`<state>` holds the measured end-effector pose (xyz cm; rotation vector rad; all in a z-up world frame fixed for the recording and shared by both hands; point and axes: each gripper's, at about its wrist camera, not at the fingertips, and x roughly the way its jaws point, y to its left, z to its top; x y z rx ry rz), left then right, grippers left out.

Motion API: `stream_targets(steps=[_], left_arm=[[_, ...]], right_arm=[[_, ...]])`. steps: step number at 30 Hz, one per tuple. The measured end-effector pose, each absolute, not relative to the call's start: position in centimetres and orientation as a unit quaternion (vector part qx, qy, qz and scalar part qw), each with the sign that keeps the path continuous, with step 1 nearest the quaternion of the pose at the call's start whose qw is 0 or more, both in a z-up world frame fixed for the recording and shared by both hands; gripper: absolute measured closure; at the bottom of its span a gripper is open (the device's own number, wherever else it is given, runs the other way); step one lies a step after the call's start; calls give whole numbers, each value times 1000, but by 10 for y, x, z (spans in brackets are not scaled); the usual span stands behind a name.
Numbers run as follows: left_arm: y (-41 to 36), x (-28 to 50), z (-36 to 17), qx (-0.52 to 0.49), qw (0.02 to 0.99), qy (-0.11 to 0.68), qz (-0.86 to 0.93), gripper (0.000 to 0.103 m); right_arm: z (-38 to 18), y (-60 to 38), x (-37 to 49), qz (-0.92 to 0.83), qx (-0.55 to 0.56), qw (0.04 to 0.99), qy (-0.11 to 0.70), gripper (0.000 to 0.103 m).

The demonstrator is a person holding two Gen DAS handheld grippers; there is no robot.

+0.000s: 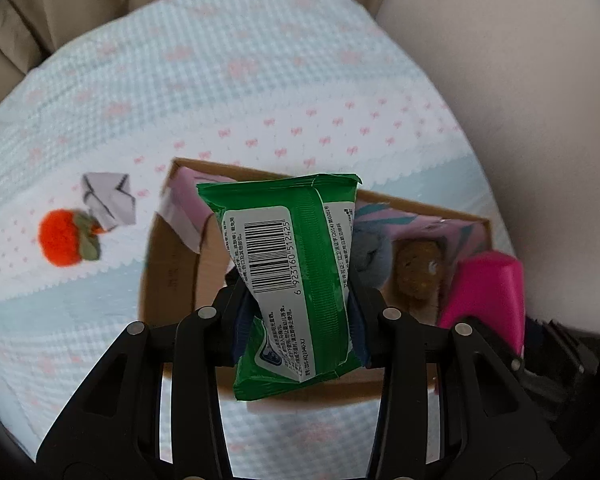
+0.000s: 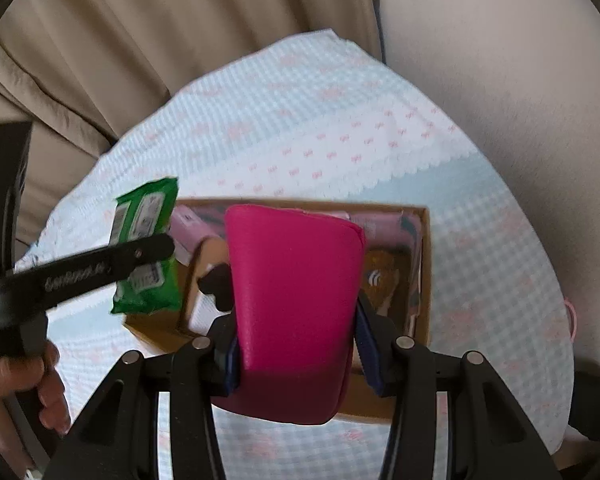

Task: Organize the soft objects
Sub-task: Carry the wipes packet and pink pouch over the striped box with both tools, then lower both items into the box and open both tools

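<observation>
The left gripper pinched the green wipes pack and the right gripper the pink pouch above the partly filled cardboard box (an orange plush fruit waited on the tablecloth).

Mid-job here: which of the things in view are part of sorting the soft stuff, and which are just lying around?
Part of the job:
- green wipes pack, held in the left gripper
- pink pouch, held in the right gripper
- cardboard box, already holding soft items
- orange plush fruit, on the cloth

Just lying about:
- folded white paper
- beige curtain
</observation>
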<state>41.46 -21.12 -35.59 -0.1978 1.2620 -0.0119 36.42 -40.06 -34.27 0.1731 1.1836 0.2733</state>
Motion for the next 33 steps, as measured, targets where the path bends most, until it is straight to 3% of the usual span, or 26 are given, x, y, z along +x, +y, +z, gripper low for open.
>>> stream_targets(steps=[6,7,8,9,10,11,24,33], left_arm=[[-214,427,-382,-70,784,617,6,65],[-215,428,-383,-65,784,618,6,57],[-215,428,-383,-58,783,620,7,26],[-214,430,-382,-53,782,621,8,4],[-213,430,-381,-49,785,618,10,0],[-212,430,-380,-41,786,617,12,0],[-199,424,-372,-53,785,617,19,0],[-194,397,-330,-70,807,586,17,0]], right_arm=[[-372,-398,366,128,86,806,572,59],[-373,-396,366,131,88,805,572,58],[-375,-395,366,137,90,803,573,52],[-376,-393,365,147,92,802,571,34],[-375,-392,363,156,90,805,565,20],[-375,-391,362,160,86,808,560,0],[-375,-394,359,165,92,818,544,0],[-337,-396,352,155,70,835,524,0]])
